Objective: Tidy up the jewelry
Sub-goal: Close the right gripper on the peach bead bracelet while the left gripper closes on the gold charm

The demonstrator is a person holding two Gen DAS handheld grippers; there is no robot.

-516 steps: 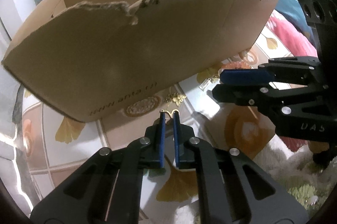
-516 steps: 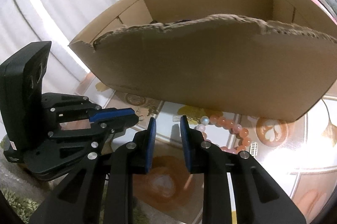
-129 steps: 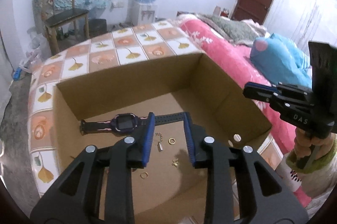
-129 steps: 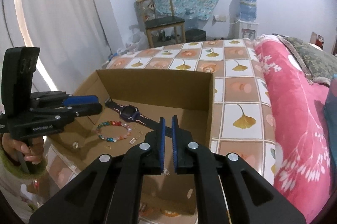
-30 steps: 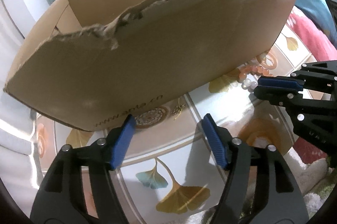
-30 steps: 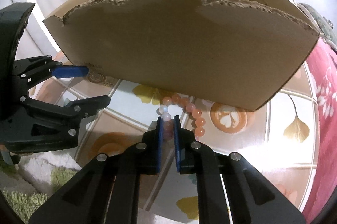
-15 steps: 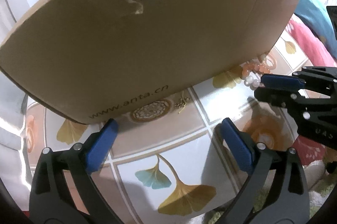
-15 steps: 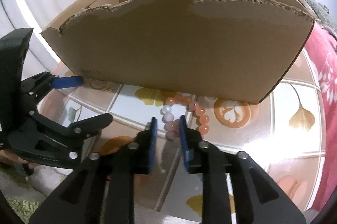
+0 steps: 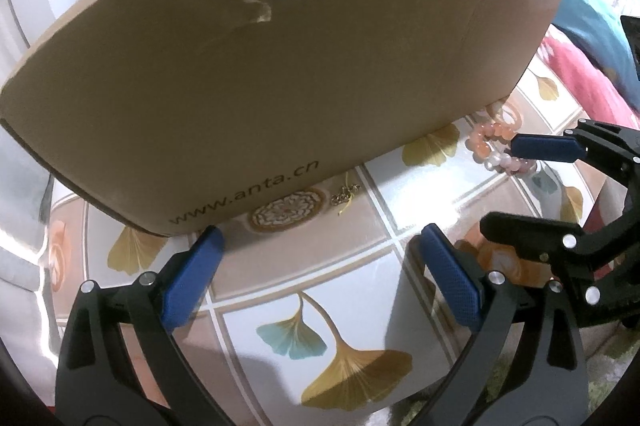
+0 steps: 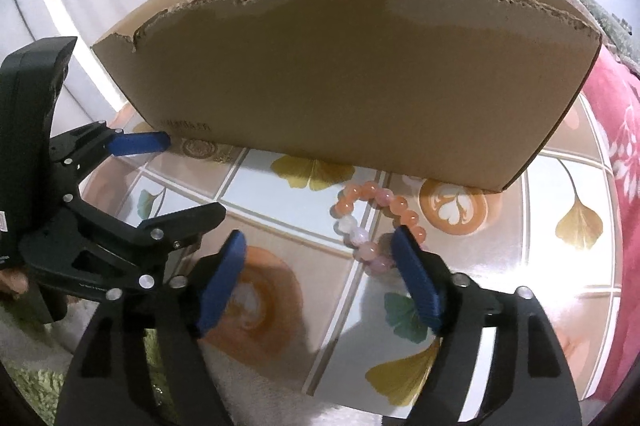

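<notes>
**Right wrist view: I am letting the beads go**

Right wrist view is showing my right gripper [image 10: 318, 254] opening wide, with nothing in it. A second ago its blue fingers were pinched shut on the bead bracelet [image 10: 374, 222]. Now the bracelet is lying loose on the shiny table [image 10: 560, 266], touching my right finger and sitting near the cardboard box [image 10: 340, 77]. So the grab is not holding, and I am thinking I need to try again before the beads can go in the box.

My left gripper [image 9: 320, 246] is also opening wider than before, and it is holding nothing. It is pointing at a little gold chain [image 9: 345, 194] lying far ahead, right by the bottom of the box wall. Both pieces are still waiting outside the box.
</notes>
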